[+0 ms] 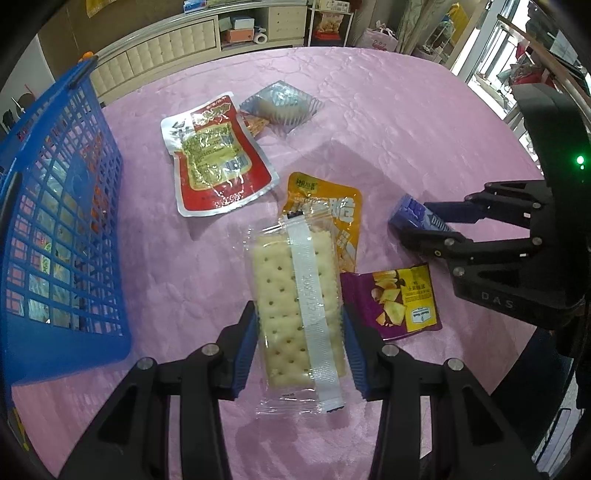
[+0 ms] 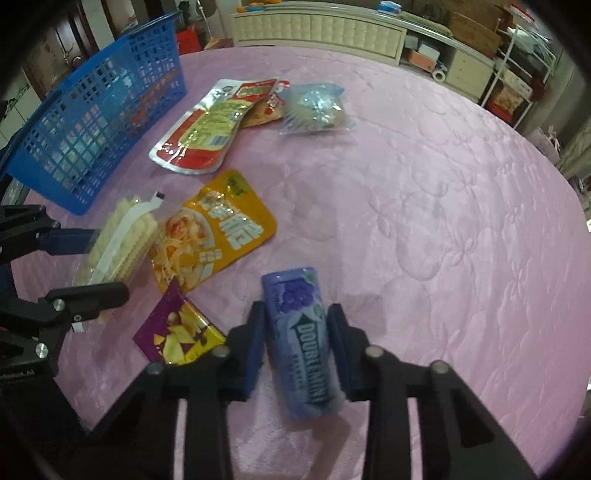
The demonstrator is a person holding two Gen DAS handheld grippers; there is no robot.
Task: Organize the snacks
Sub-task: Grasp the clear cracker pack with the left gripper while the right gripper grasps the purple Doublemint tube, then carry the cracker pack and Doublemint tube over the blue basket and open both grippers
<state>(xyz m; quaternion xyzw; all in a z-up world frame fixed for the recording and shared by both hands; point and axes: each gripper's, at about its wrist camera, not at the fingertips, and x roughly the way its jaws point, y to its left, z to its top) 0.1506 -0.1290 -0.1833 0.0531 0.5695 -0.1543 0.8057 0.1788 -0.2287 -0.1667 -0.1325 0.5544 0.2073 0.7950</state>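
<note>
A quilted pink cloth (image 2: pixel 424 192) with a stitched floral pattern covers the round bench from edge to edge; at its left edge stands a blue lattice basket (image 1: pixel 70 206), packets showing dimly through its wall; the left gripper (image 1: pixel 299 347) is clamped on a clear-wrapped cracker pack (image 1: pixel 295 306) near the bench's near edge, its blue pads pressing both long sides, and the right wrist view shows the pack held edge-up off the cloth; the right gripper (image 2: pixel 297 350) is clamped on a blue Doublemint gum box (image 2: pixel 304 343) with a grape picture, toward the bench's right side as the left wrist view has it; a yellow snack pouch (image 1: pixel 328 218) lies flat on the cloth just beyond the cracker pack, and a purple-and-yellow chip packet (image 1: pixel 399 299) lies beside it toward the near edge; farther toward the middle rests a red-and-silver pouch (image 1: pixel 218 162), overlapping a small orange packet (image 1: pixel 256 123), with a clear-wrapped pastry (image 1: pixel 282 105) just beyond; behind the bench's far edge runs a cream tufted cabinet (image 2: pixel 321 27) with open shelves holding boxes and a roll of paper; a white wire rack (image 2: pixel 517 70) stands to one side, and bright light comes through glass at the right of the left wrist view.
</note>
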